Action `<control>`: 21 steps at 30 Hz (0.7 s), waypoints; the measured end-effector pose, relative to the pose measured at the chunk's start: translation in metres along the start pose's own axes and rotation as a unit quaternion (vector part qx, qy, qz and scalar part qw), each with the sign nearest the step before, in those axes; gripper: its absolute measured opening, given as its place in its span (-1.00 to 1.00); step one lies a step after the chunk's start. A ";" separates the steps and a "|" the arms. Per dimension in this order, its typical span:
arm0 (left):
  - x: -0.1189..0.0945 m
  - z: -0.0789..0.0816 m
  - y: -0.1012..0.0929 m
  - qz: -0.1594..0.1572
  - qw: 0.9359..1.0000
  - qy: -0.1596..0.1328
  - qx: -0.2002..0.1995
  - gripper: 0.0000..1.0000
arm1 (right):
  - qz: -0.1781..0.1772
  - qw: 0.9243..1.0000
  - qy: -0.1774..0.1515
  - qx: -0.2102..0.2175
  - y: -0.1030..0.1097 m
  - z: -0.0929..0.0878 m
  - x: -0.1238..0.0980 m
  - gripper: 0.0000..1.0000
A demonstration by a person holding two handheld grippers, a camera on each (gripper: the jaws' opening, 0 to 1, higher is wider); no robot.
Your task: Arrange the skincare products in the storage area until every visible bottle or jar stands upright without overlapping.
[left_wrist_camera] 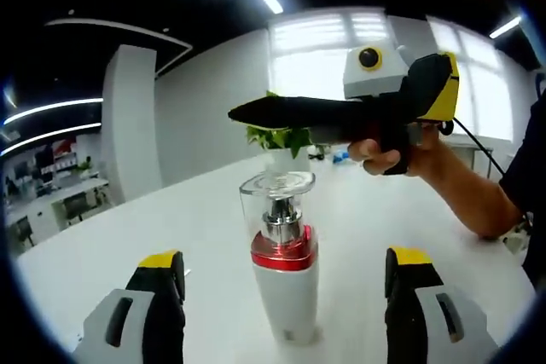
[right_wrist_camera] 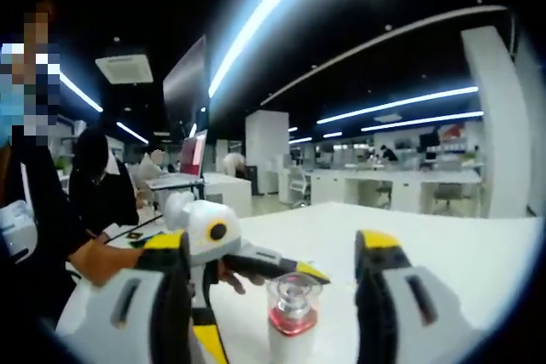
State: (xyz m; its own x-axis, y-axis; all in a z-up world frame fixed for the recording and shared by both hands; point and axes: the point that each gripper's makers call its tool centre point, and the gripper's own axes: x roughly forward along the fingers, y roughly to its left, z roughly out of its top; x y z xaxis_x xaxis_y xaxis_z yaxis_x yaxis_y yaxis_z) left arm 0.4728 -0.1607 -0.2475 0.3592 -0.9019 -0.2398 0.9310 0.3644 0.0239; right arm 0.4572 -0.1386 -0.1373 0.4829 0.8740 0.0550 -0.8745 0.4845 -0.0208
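Seen from the left gripper view, the left gripper [left_wrist_camera: 286, 296] has its jaws spread wide and empty, one on either side of the bottle [left_wrist_camera: 286, 274], which stands upright on the white table [left_wrist_camera: 128, 236] just ahead of the tips and centred in the gap. The bottle's long axis runs straight up, white body below, red band and clear cap [left_wrist_camera: 277, 198] above, so the jaws face its side squarely and its lower body sits level with them. Further right and higher in that view, the right gripper [left_wrist_camera: 247, 113] is held by a hand [left_wrist_camera: 388, 155] above and beyond the cap, its dark jaws pointing sideways and looking pressed together, clear of the bottle. In the right gripper view, the same gripper's own jaws [right_wrist_camera: 273, 274] rise wide apart and empty, with the bottle [right_wrist_camera: 293, 317] low between them and the left gripper [right_wrist_camera: 281, 268] close beside it. A plant [left_wrist_camera: 281, 136] stands behind on the table, well apart. The two views disagree on the right jaws, so I cannot tell their state. By my judgement the left gripper is the nearer one; a short advance would bring the bottle between its jaws.
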 end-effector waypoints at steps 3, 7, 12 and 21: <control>-0.004 0.002 -0.001 0.002 1.000 -0.002 0.001 0.99 | -0.002 1.000 -0.012 0.006 0.001 0.006 0.001 0.83; -0.008 0.000 -0.002 0.005 1.000 -0.004 -0.007 0.99 | -0.007 1.000 -0.022 0.011 0.000 0.010 0.000 0.96; -0.013 -0.001 -0.007 0.006 1.000 -0.003 -0.011 0.99 | -0.005 0.999 -0.032 0.012 0.004 0.016 0.000 1.00; -0.029 0.003 -0.022 0.009 1.000 -0.001 -0.005 0.99 | 0.003 0.999 -0.032 0.000 0.010 0.021 0.001 1.00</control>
State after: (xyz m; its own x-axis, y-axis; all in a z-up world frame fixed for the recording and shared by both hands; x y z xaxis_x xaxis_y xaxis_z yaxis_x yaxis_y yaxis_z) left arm 0.4425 -0.1432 -0.2378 0.3757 -0.8959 -0.2369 0.9238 0.3824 0.0189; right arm 0.4478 -0.1331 -0.1169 0.4732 0.8728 0.1193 -0.8777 0.4788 -0.0212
